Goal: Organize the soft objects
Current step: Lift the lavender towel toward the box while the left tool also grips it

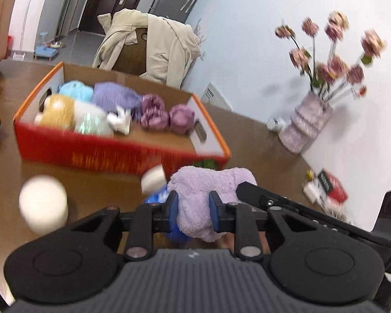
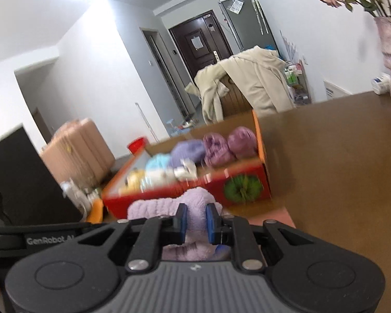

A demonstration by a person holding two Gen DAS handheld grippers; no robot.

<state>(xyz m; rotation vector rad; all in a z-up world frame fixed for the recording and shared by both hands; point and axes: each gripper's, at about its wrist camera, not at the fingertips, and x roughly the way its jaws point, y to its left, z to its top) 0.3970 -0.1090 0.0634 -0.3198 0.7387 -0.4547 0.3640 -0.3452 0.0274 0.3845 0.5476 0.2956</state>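
A lilac fluffy cloth (image 1: 208, 182) hangs over the brown table, in front of a red and orange cardboard box (image 1: 104, 154). My left gripper (image 1: 193, 206) is shut on the cloth's near fold, blue pads pressing both sides. My right gripper (image 2: 195, 220) is shut on the same lilac cloth (image 2: 195, 203); its black body (image 1: 273, 200) shows at the right of the left wrist view. The box (image 2: 169, 198) holds several rolled soft items in blue, purple, yellow and mauve (image 1: 153, 109). Something blue (image 1: 157, 198) lies under the cloth, mostly hidden.
Two white cylinders (image 1: 43, 206) (image 1: 153, 180) stand on the table near the box. A lilac vase of flowers (image 1: 305, 125) and a small red packet (image 1: 335, 189) sit by the right wall. A chair draped with a beige coat (image 1: 153, 49) stands behind the table.
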